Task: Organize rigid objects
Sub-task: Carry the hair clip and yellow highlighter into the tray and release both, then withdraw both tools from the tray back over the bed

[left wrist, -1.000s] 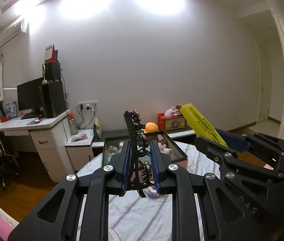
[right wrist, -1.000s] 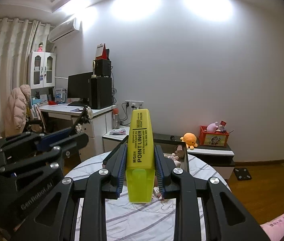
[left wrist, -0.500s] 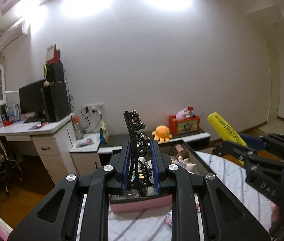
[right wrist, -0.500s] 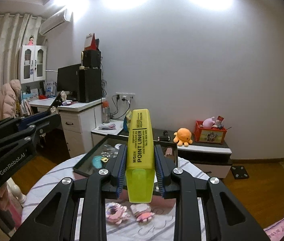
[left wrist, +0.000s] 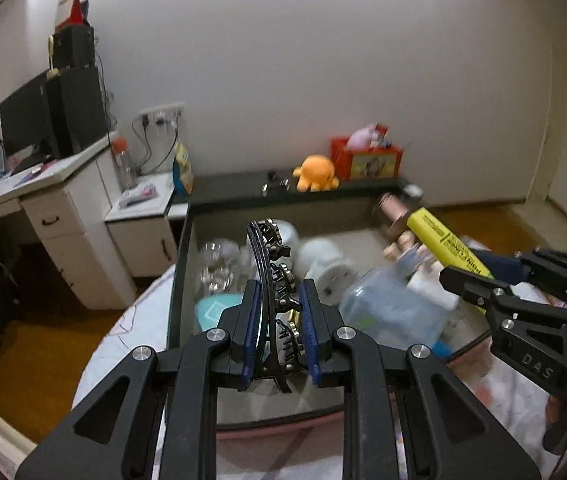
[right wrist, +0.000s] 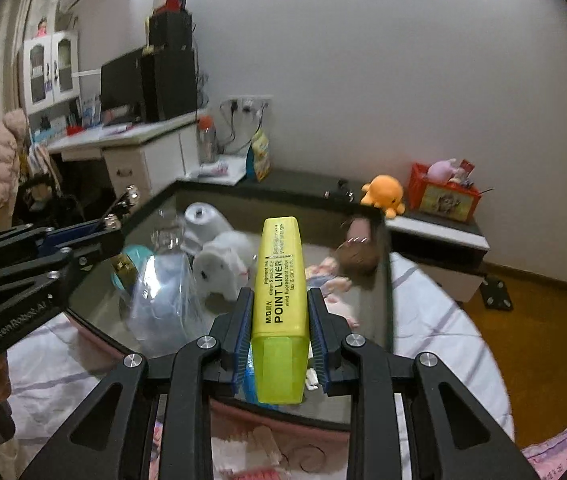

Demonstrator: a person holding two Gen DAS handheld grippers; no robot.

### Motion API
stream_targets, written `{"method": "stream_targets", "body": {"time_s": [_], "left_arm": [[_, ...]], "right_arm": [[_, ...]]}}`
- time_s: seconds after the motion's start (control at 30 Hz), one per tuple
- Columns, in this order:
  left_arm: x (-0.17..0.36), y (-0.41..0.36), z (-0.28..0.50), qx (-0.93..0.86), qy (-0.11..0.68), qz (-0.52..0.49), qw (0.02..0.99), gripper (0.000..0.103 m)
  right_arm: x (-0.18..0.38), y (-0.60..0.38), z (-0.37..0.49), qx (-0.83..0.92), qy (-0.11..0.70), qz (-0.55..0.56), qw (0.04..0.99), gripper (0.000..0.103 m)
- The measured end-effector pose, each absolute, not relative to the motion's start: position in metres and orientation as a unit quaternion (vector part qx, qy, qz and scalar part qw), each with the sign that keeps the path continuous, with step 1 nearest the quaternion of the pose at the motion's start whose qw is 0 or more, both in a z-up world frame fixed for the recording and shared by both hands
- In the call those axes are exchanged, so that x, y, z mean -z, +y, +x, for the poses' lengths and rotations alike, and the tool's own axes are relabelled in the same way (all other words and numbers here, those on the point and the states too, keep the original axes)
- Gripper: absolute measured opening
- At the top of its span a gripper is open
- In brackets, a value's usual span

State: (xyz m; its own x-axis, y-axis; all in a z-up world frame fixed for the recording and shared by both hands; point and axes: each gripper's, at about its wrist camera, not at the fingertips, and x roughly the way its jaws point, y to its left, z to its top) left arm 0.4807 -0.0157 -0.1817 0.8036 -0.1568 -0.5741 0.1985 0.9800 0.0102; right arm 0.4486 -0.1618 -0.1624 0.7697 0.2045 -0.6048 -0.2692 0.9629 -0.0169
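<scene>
My left gripper (left wrist: pixel 280 297) is shut on a black studded hair claw clip (left wrist: pixel 270 258), which stands upright between the blue pads. It hangs over the near-left part of a dark-walled box (left wrist: pixel 178 276) on the table. My right gripper (right wrist: pixel 280 300) is shut on a yellow highlighter (right wrist: pixel 281 276) marked POINT LINER, cap end towards me, above the box's (right wrist: pixel 386 288) near edge. Each gripper shows in the other view: the left gripper (right wrist: pixel 101 236) with the clip (right wrist: pixel 123 204), and the right gripper (left wrist: pixel 469 276) with the highlighter (left wrist: pixel 443 240).
The box holds a white plush (right wrist: pixel 223 264), a clear plastic bag (right wrist: pixel 163 296), a teal round thing (left wrist: pixel 215 310) and a brown-haired doll (right wrist: pixel 359 248). It sits on a round table with a striped cloth (right wrist: pixel 435 320). Behind are a desk (left wrist: pixel 43 178) and an orange octopus toy (left wrist: pixel 316 172).
Both grippers have come forward and down over the box, which has grown from a small shape at the table's far side to fill the lower view. Both grips are unchanged.
</scene>
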Motion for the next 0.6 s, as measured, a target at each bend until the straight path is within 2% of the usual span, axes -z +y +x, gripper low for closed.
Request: {"method": "stream_targets", "body": {"time_s": [0.2, 0.27, 0.3, 0.33, 0.37, 0.43, 0.5, 0.6], "left_arm": [[0.181, -0.020, 0.481, 0.095, 0.295, 0.044, 0.950, 0.021], [0.181, -0.020, 0.479, 0.096, 0.294, 0.044, 0.950, 0.028], [0.181, -0.018, 0.477, 0.095, 0.295, 0.042, 0.950, 0.041], [0.181, -0.017, 0.477, 0.093, 0.295, 0.042, 0.950, 0.059], [0.180, -0.016, 0.474, 0.089, 0.292, 0.045, 0.951, 0.065], [0.176, -0.014, 0.469, 0.089, 0.285, 0.052, 0.953, 0.068], [0.169, -0.012, 0.458, 0.089, 0.279, 0.047, 0.955, 0.072], [0.154, -0.007, 0.436, 0.082, 0.258, 0.041, 0.962, 0.083]], "right_arm": [[0.178, -0.148, 0.463, -0.147, 0.343, -0.058, 0.926, 0.027], [0.180, -0.147, 0.465, -0.149, 0.346, -0.051, 0.925, 0.028], [0.181, -0.149, 0.464, -0.148, 0.345, -0.049, 0.925, 0.028], [0.181, -0.150, 0.464, -0.150, 0.345, -0.044, 0.925, 0.028], [0.180, -0.151, 0.463, -0.149, 0.344, -0.041, 0.926, 0.028], [0.177, -0.152, 0.458, -0.140, 0.342, -0.041, 0.928, 0.036], [0.171, -0.153, 0.450, -0.133, 0.335, -0.039, 0.932, 0.061], [0.154, -0.159, 0.431, -0.123, 0.314, -0.030, 0.941, 0.067]]}}
